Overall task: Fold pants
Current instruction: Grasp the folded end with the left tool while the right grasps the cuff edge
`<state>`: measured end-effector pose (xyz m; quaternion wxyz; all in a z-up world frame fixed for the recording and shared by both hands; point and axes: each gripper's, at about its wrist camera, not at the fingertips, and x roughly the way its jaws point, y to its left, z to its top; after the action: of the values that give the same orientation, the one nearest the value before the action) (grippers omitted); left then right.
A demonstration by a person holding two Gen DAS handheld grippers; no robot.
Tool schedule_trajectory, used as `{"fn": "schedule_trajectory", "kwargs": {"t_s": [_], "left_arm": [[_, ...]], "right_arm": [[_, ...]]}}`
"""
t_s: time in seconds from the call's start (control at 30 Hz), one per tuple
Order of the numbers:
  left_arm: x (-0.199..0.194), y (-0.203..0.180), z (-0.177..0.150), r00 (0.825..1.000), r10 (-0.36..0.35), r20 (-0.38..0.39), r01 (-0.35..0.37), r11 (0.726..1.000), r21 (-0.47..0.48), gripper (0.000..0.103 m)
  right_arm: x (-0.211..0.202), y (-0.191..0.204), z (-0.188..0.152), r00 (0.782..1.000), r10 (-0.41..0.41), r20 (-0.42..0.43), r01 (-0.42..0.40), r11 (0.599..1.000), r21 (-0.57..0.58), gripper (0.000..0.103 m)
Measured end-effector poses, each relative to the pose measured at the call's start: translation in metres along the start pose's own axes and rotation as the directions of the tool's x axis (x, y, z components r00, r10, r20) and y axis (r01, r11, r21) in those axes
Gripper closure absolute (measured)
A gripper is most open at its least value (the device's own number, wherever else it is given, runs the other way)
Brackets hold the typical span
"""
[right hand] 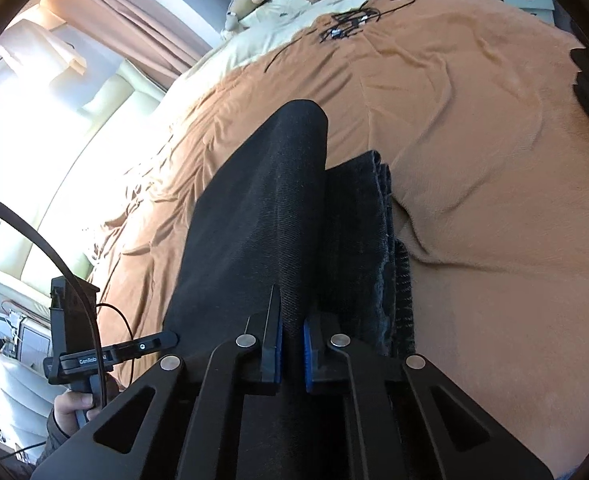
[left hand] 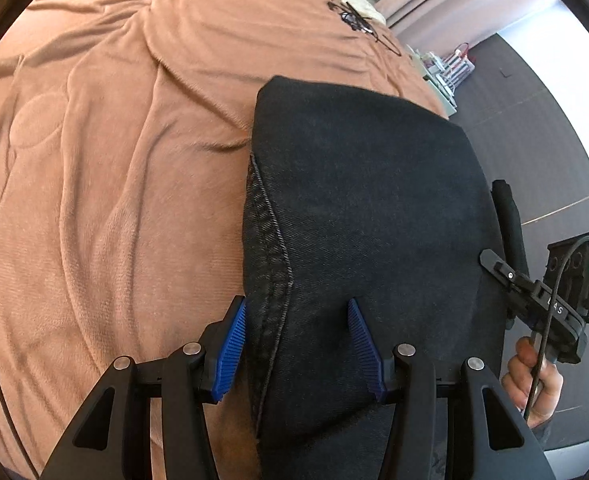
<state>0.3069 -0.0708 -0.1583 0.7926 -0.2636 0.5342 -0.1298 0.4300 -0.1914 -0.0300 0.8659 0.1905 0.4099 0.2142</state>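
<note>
Right wrist: hand-held gripper [right hand: 292, 334] on pants [right hand: 254, 220]

Left gripper [left hand: 296, 322]: black frame, angular linkage arms, cut-out triangular slots.
Fingers [left hand: 232, 354]: lined with ribbed blue pads.
Pivots: round silver screws sat on each link.
Right gripper [right hand: 292, 334]: same black build, blue pads.
Cable [right hand: 54, 256]: black, looped past the handle.
Hand [left hand: 534, 380]: dark sleeve at the wrist.

Left gripper [left hand: 296, 344] jaws straddle the black pants [left hand: 366, 208] seam on the blanket [left hand: 114, 160]
</note>
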Motion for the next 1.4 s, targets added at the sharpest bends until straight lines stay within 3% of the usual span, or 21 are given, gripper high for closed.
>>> {"fn": "schedule_trajectory", "kwargs": {"t_s": [0.17,0.3,0.4,0.77,0.93,1.03,1.1,1.17,1.3,1.4], "left_arm": [[-0.006,-0.003,-0.004,1.0,-0.012,0.011,0.012,1.0,0.02,0.05],[0.002,-0.003,-0.004,1.0,0.017,-0.003,-0.017,1.0,0.022,0.05],[0.008,0.001,-0.005,1.0,-0.006,-0.016,0.006,1.0,0.005,0.049],[0.024,0.004,-0.004,0.999,-0.038,-0.038,0.037,0.999,-0.03,0.043],[0.026,0.005,-0.009,0.997,-0.065,-0.045,0.063,0.997,-0.043,0.042],[0.022,0.0,-0.012,0.998,-0.05,-0.027,0.05,0.999,-0.019,0.05],[0.017,-0.003,-0.011,1.0,-0.029,-0.01,0.028,1.0,-0.01,0.067],[0.007,0.0,-0.009,0.999,-0.037,0.018,0.037,0.999,-0.021,0.076],[-0.016,-0.004,-0.001,0.997,-0.005,0.08,0.004,1.0,0.015,0.079],[-0.024,0.002,0.005,0.998,-0.018,0.063,0.017,1.0,0.013,0.079]], "right_arm": [[-0.012,-0.013,-0.007,1.0,-0.031,-0.002,0.031,1.0,0.005,0.099],[0.004,-0.037,-0.008,0.998,-0.064,-0.021,0.065,0.997,0.045,0.1],[0.009,-0.045,-0.007,0.997,-0.072,-0.016,0.073,0.996,0.057,0.1],[-0.01,-0.03,-0.006,0.995,-0.086,-0.052,0.086,0.996,-0.001,0.094],[-0.019,-0.042,-0.014,0.993,-0.091,-0.069,0.093,0.995,0.028,0.066],[-0.015,-0.048,-0.02,0.993,-0.06,-0.106,0.065,0.997,0.051,0.066],[-0.008,-0.051,-0.023,0.99,-0.027,-0.141,0.038,0.997,0.072,0.066],[0.0,-0.053,-0.028,0.985,0.024,-0.173,-0.008,0.995,0.095,0.066],[0.006,-0.048,-0.034,0.979,0.06,-0.193,-0.043,0.995,0.092,0.073],[0.008,-0.036,-0.037,0.972,0.079,-0.22,-0.065,0.996,0.068,0.075]]}}
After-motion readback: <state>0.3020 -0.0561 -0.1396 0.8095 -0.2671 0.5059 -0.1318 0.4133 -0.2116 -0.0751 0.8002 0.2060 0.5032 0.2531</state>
